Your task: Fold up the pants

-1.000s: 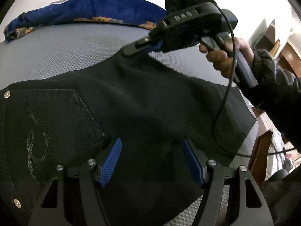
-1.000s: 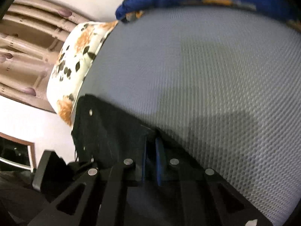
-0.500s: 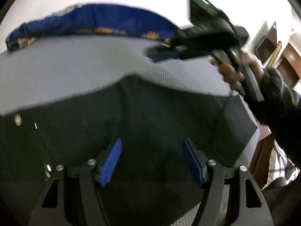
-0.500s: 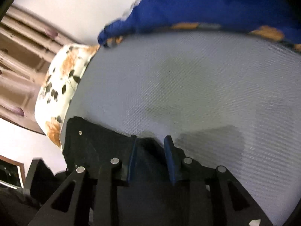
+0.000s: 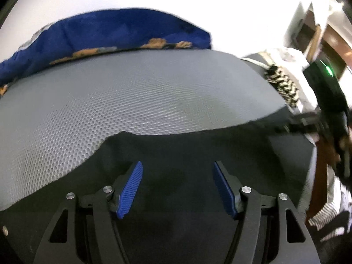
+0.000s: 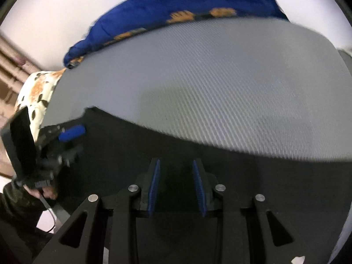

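Black pants (image 5: 187,154) lie flat on the grey mesh-textured bed surface (image 5: 136,92), spread beneath and ahead of both sets of jaws. Their far edge runs across just beyond the fingertips in each wrist view.

Left gripper (image 5: 177,187): jaws wide, pads clear of the cloth, nothing between them but the fabric lying below. Closing slightly at this instant. Pitched steeply down over the cloth, likely so the tips can drop onto an edge.

Right gripper (image 6: 177,184): jaws narrow but parted, a clear gap between the blue pads, no fold pinched. It hangs over the pants, not holding them.

In the right wrist view the left unit sits to the left of the right jaws, near the pants' left corner.

Judgement: neither gripper has the cloth, so the pants rest under their own weight. A fold appears laid down; the next grasp is not yet taken.

Blue blanket (image 6: 176,2) is bunched well beyond the jaws at the far bed edge, clear of the work area.
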The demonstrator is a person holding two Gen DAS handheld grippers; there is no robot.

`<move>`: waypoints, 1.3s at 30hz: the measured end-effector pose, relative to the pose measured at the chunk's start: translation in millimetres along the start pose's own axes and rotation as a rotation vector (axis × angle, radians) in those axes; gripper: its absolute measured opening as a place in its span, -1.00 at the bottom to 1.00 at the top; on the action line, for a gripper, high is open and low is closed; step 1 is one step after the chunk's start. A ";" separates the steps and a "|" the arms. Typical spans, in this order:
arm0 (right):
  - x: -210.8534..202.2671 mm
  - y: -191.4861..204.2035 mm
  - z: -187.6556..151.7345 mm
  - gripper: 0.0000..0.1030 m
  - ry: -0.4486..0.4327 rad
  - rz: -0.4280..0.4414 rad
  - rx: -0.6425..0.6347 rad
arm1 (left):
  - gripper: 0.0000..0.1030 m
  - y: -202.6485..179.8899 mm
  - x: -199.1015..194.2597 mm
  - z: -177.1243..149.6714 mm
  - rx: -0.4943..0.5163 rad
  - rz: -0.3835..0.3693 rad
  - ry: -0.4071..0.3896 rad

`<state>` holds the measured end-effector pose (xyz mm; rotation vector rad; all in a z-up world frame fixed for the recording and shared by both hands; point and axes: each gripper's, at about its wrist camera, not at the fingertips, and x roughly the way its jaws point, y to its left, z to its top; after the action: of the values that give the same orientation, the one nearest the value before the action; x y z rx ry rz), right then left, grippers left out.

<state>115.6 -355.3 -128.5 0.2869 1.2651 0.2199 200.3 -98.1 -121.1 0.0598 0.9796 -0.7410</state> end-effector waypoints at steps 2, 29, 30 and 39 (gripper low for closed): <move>6.0 -10.1 -6.9 -0.47 -0.009 -0.036 0.018 | 0.17 11.0 9.1 3.6 -0.025 -0.007 0.014; -55.8 -83.7 -126.1 -0.41 -0.120 -0.172 0.260 | 0.00 61.1 -81.9 -92.4 -0.179 0.130 0.012; -62.2 -94.1 -130.5 -0.35 -0.128 -0.196 0.307 | 0.00 64.0 -84.7 -92.7 -0.200 0.133 0.011; -120.3 -148.3 -186.7 -0.29 -0.251 -0.117 0.571 | 0.00 51.4 -95.5 -90.1 -0.219 0.179 -0.004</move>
<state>-97.1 -516.5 -120.0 0.7043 1.0692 -0.2795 132.9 25.4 -113.5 -0.0446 1.0318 -0.4669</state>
